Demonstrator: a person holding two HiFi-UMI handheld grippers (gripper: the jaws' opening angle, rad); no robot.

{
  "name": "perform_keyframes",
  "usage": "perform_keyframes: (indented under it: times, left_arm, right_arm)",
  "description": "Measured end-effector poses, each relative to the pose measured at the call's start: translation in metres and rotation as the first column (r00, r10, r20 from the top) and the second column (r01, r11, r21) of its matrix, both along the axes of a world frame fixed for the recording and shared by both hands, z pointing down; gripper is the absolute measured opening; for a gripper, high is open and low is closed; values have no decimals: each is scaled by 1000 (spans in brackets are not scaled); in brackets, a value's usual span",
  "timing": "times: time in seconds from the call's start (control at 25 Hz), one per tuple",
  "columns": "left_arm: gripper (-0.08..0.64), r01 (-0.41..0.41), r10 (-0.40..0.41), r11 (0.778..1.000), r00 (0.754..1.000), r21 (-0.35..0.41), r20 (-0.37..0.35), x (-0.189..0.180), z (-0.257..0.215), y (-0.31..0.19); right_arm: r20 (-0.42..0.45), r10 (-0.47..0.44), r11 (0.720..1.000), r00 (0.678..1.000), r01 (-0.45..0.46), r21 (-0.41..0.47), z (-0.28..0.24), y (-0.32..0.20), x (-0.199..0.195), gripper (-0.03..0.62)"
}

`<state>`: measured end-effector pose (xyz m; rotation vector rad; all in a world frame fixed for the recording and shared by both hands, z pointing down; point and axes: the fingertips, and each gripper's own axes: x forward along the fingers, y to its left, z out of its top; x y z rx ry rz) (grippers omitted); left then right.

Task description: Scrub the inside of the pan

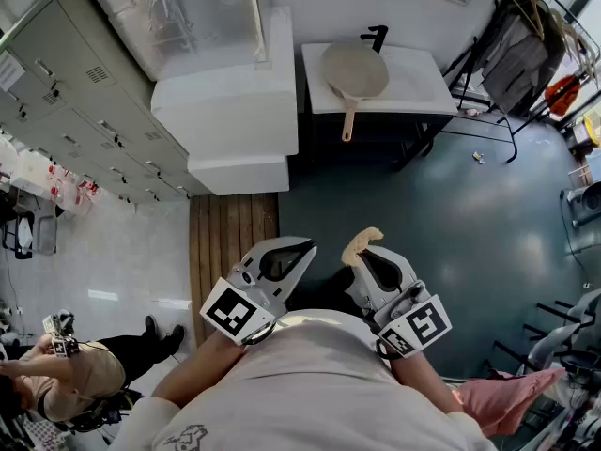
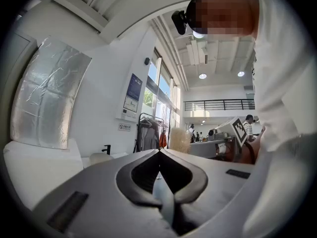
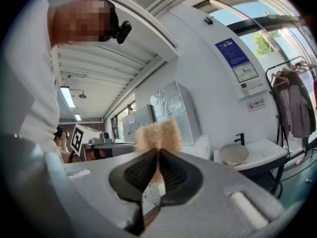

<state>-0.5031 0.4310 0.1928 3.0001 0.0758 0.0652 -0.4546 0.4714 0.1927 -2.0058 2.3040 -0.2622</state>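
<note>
The left gripper (image 2: 159,153) has its jaws pressed together with nothing between them. The right gripper (image 3: 157,152) has its jaws clamped on a tan scrubbing pad (image 3: 159,134), which sticks out past the tips. Both are held level and side by side, close to the person's body. The pan (image 1: 355,69) lies well apart from them on a white worktop (image 1: 423,90) by the far wall, a black tap (image 1: 377,36) just behind it.

A: Clothing?
B: White shirt (image 1: 310,383), short sleeves, small dark line drawing on it. Black head camera (image 2: 179,21).
A: Tools?
B: Left gripper (image 1: 306,247), right gripper (image 1: 362,256): pale grey shells, black ribbed jaw linings. Left marker cube (image 1: 237,310), right marker cube (image 1: 421,327): black-and-white squares.
</note>
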Motion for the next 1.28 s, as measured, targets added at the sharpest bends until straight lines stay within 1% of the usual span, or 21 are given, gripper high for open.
perform_keyframes:
  times: [0.16,0.4,0.56,0.68,0.84,1.0,1.16,1.28]
  left_arm:
    - [-2,-4,4,1000,1000,-10,6,4,2,-2]
    - [-2,-13,13,1000,1000,-6,6,20,4,-4]
    - [-2,-25,25,1000,1000,-5,8,39,6,-4]
    - [-2,-36,36,999,999,-3,12,60,7,-2]
    - [-2,-47,46,999,999,6,26,100,11,-1]
    - [-2,-63,63,998,998,31,18,152,5,-2]
    - [-2,-89,89,995,996,40,7,211,1,3]
    - [-2,-126,126,991,992,45,-3,251,0,19]
  right_arm:
    - [-1,5,1000,1000,-5,1,0,-3,4,20]
    - [-4,6,1000,1000,-6,8,2,-3,16,21]
    - [-4,13,999,1000,-13,31,-2,-1,33,23]
    - [-3,26,999,1000,-26,36,0,1,53,23]
    - [9,42,998,999,-43,45,3,5,94,23]
    - [28,71,997,997,-72,43,4,10,151,23]
    - [13,100,993,995,-101,54,-3,17,206,23]
    - [2,120,991,993,-120,60,-4,30,238,23]
